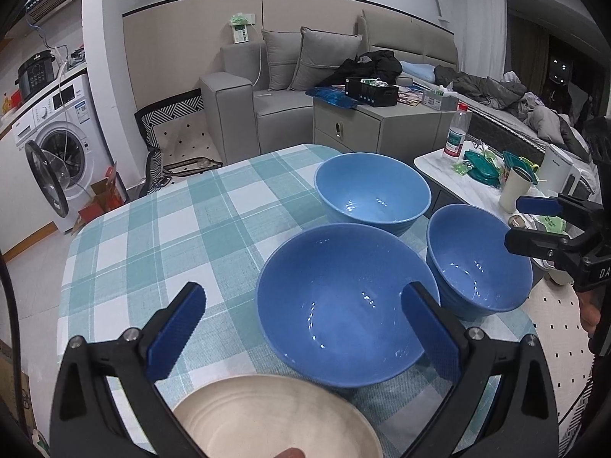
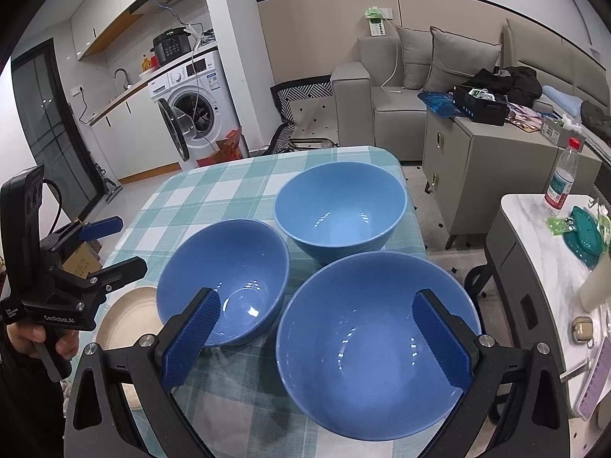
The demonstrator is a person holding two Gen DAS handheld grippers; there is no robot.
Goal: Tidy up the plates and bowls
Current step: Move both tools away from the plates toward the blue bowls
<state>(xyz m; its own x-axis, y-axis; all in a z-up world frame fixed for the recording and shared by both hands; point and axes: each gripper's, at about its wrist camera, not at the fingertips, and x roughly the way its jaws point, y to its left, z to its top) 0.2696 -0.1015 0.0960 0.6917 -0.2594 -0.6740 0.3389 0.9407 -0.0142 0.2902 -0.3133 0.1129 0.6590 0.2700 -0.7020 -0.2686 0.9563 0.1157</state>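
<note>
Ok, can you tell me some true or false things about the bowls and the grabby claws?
1. Three blue bowls sit on the checked tablecloth: far bowl, left bowl, right bowl. True.
2. The blue bowls are stacked inside each other. False; they stand separately, side by side.
3. The right gripper is open and holds nothing. True.
4. The left gripper is squeezing a bowl. False; it is open, hovering with nothing held.
5. A cream plate lies near the left gripper. True.
6. The bowls are full of soup. False; they look empty.
</note>
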